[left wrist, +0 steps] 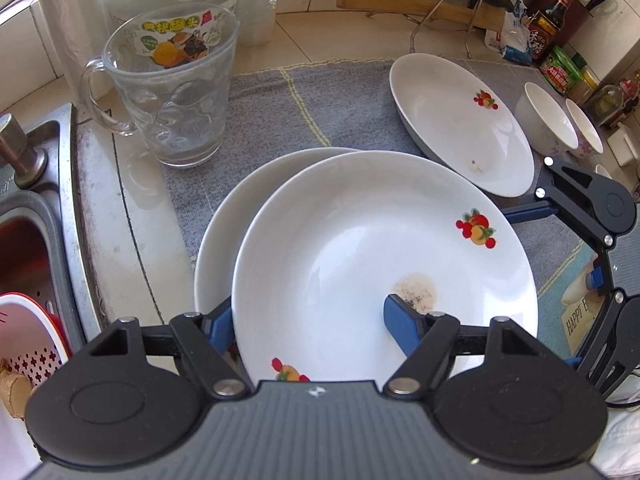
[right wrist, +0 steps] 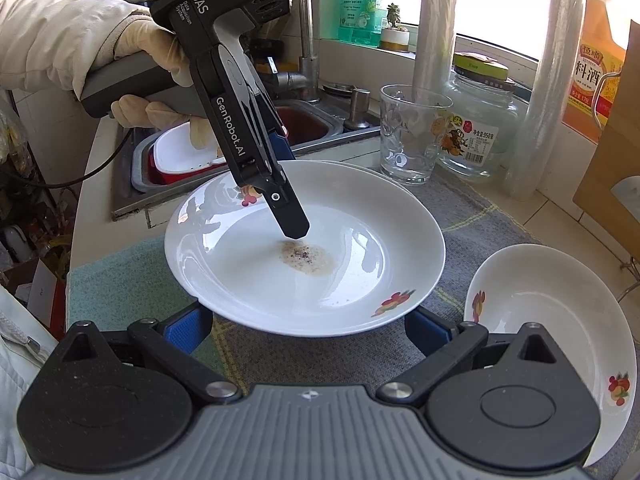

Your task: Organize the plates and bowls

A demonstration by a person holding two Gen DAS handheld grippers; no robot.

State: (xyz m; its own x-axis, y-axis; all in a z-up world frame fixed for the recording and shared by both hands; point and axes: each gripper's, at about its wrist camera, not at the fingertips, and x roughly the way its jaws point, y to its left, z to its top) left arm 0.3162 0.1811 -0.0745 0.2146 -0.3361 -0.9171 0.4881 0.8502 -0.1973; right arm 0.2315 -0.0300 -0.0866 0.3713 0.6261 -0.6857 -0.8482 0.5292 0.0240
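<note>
On the grey cloth (left wrist: 320,104) beside the sink (left wrist: 36,216), the left gripper (left wrist: 308,320) is clamped on the near rim of the top plate (left wrist: 372,264), 1 blue finger (left wrist: 404,328) lying inside the dish and the other tucked beneath the rim. That plate, marked with a brown stain (left wrist: 414,290), sits on a second plate (left wrist: 224,240) whose edge shows past it on the sink side. From the right wrist view the right gripper (right wrist: 308,328) has its jaws spread wide, 1 pad on either side of the top plate's near edge and neither visibly pressing on it, so it holds nothing. A third plate (left wrist: 460,124) lies apart toward the far right of the cloth, with 2 small bowls (left wrist: 556,124) just beyond it. The step in hand looks like stacking the plates, with 2 already together. I judge the next move calls for settling or letting go of the top plate so it sits squarely on the lower 1, then fetching the third plate without knocking the glass mug (left wrist: 168,92) standing close by.
</note>
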